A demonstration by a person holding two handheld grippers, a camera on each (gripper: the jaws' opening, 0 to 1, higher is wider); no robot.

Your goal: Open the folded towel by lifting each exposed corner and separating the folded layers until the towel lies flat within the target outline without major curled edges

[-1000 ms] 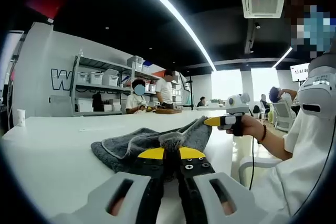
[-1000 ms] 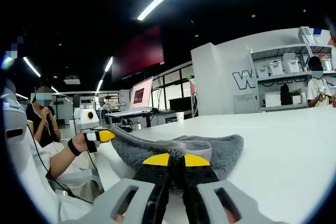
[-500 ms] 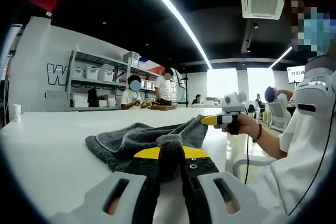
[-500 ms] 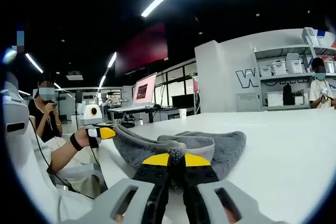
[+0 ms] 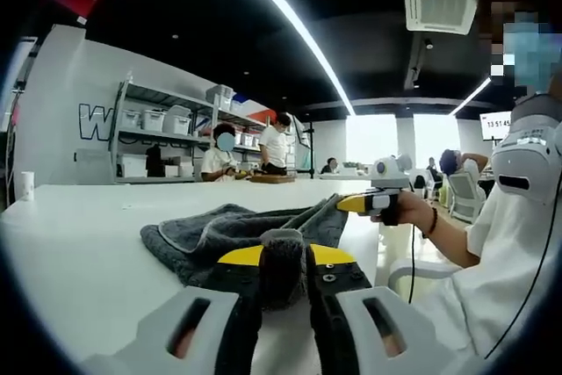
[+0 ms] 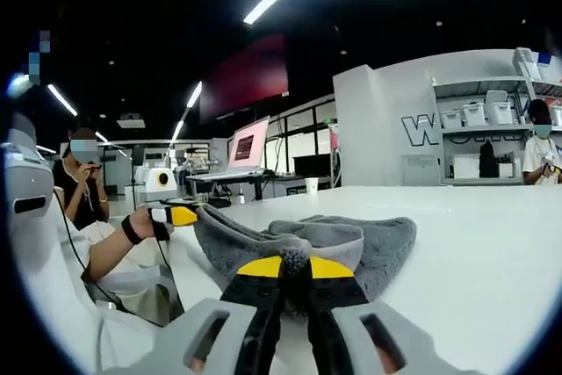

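White table (image 5: pixel 79 243) in a shelved workroom. Grey towel (image 5: pixel 255 230) bunched at centre, soft pile, paler hemmed edge, not yet flat. Left gripper (image 5: pixel 273 256) clamped on a corner at 6 o'clock; right gripper (image 6: pixel 294 267) likewise pinching another corner at 6 o'clock. Layers barely parted; most unfolding apparently left. No outline made out.
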